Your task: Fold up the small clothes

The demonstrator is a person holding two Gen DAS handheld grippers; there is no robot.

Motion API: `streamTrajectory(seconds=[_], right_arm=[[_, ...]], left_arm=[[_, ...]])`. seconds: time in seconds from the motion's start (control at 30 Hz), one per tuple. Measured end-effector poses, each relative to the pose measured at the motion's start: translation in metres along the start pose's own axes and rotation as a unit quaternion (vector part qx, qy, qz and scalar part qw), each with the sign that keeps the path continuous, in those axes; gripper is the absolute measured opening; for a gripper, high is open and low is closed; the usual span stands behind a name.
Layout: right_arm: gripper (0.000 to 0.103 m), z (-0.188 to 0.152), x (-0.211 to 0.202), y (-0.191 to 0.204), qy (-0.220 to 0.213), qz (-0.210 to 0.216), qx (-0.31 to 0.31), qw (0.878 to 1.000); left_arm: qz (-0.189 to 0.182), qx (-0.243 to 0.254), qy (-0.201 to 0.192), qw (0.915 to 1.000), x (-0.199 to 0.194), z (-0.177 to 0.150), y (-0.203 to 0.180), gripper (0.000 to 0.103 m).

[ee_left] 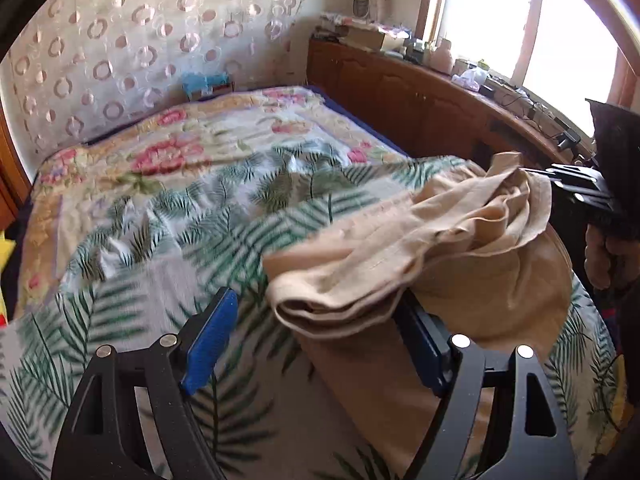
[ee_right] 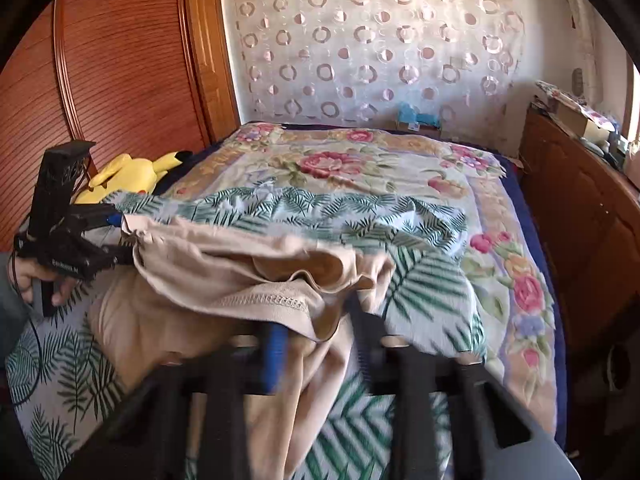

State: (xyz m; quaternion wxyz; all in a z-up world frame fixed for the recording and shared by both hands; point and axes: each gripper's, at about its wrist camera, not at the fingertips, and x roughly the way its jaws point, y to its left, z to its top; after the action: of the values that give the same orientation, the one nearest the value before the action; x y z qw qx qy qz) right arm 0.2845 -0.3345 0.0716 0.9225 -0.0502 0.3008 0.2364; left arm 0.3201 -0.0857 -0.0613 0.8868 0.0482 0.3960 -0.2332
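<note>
Beige garment drapes over the left gripper's right finger.

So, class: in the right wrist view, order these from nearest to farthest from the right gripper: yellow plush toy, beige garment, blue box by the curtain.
1. beige garment, at the right gripper.
2. yellow plush toy, left bedside.
3. blue box, far end, below the curtain.
</note>
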Motion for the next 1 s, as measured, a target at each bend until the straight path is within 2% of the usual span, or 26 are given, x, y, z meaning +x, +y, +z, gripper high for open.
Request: streamTrajectory(seconds=[0.1,0.23,0.3,0.37,0.4,0.47,0.6,0.67,0.7,0.87,1.0], right_arm=[[0.003,0.019,0.004,-0.012,-0.011,0.014,0.012,1.0],[0.003,0.035,0.008,-0.038,-0.007,-0.048,0.071,0.996],[0.003,0.038,0.007,-0.043,-0.003,-0.072,0.086,0.994],[0.006,0.037,0.002,-0.038,0.003,-0.082,0.082,0.993],[0.012,0.036,0.0,-0.034,0.012,-0.084,0.077,0.993],[0.048,0.035,-0.002,-0.028,0.029,-0.105,0.067,0.992],[0.049,0.033,-0.025,-0.017,0.031,-0.079,0.063,0.994],[0.065,0.031,-0.03,-0.011,0.034,-0.069,0.066,0.995],[0.069,0.03,-0.029,-0.014,0.037,-0.058,0.073,0.995],[0.07,0.024,-0.011,-0.032,0.053,-0.027,0.11,0.992],[0.07,0.026,0.009,-0.041,0.066,-0.016,0.133,0.989]], left_arm=[[0.017,-0.002,-0.012,0.9998,0.005,0.013,0.006,0.081],[0.077,-0.021,-0.014,0.9967,0.013,0.018,0.025,0.081],[0.089,-0.038,-0.008,0.9952,0.017,0.016,0.038,0.081],[0.082,-0.049,-0.003,0.9955,0.017,0.011,0.044,0.081],[0.082,-0.049,-0.006,0.9954,0.015,0.008,0.044,0.081],[0.082,-0.046,-0.009,0.9956,0.011,0.008,0.041,0.081],[0.055,-0.047,-0.021,0.9972,-0.006,0.004,0.034,0.081],[0.04,-0.045,-0.021,0.998,-0.008,0.005,0.029,0.081],[0.03,-0.043,-0.016,0.9985,-0.008,0.003,0.026,0.081],[-0.002,-0.049,0.013,0.9987,0.01,-0.002,0.019,0.079],[-0.025,-0.07,0.028,0.9968,0.022,-0.001,0.02,0.065]])
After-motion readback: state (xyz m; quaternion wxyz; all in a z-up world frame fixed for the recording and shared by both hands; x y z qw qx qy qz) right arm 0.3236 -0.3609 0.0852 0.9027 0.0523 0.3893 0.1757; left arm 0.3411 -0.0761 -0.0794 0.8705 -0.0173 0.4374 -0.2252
